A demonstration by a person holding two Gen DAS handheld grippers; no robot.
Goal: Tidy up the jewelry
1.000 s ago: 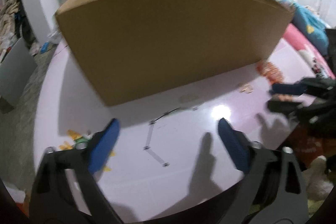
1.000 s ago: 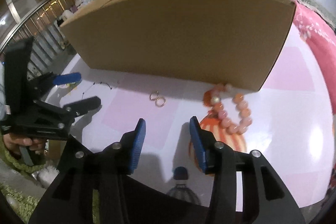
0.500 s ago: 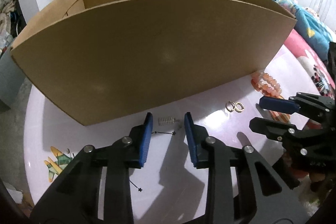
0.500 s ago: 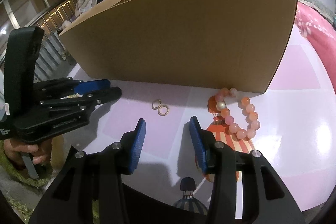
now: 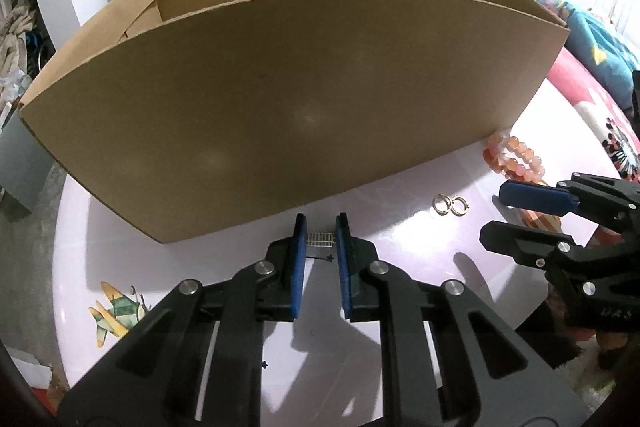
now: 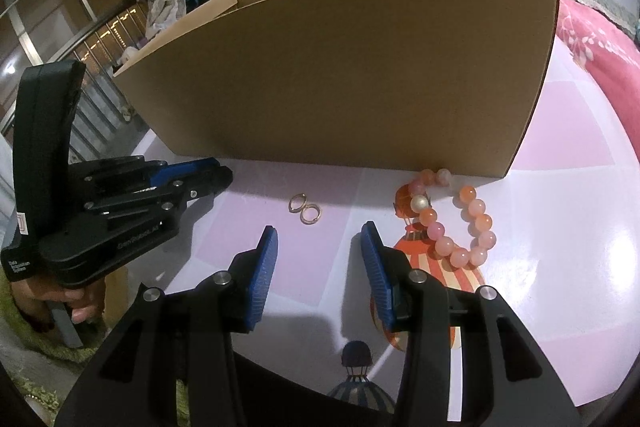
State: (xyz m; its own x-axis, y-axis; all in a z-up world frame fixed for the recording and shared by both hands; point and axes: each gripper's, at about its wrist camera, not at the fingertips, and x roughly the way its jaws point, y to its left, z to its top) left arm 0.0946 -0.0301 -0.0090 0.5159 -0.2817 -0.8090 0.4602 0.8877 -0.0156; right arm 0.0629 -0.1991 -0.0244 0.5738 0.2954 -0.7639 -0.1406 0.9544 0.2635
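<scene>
Jaws closing around silver pendant (image 5: 320, 238) beside box (image 5: 304, 99).

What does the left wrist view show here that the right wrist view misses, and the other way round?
Only the left wrist view shows the small silver pendant and thin chain lying between the left gripper's closing jaws, plus an airplane print on the table.

Only the right wrist view shows the hand holding that gripper, and the bead bracelet's whole loop.

Both show the cardboard box, the two gold rings, the pink table, and the right gripper, open over bare table.
</scene>
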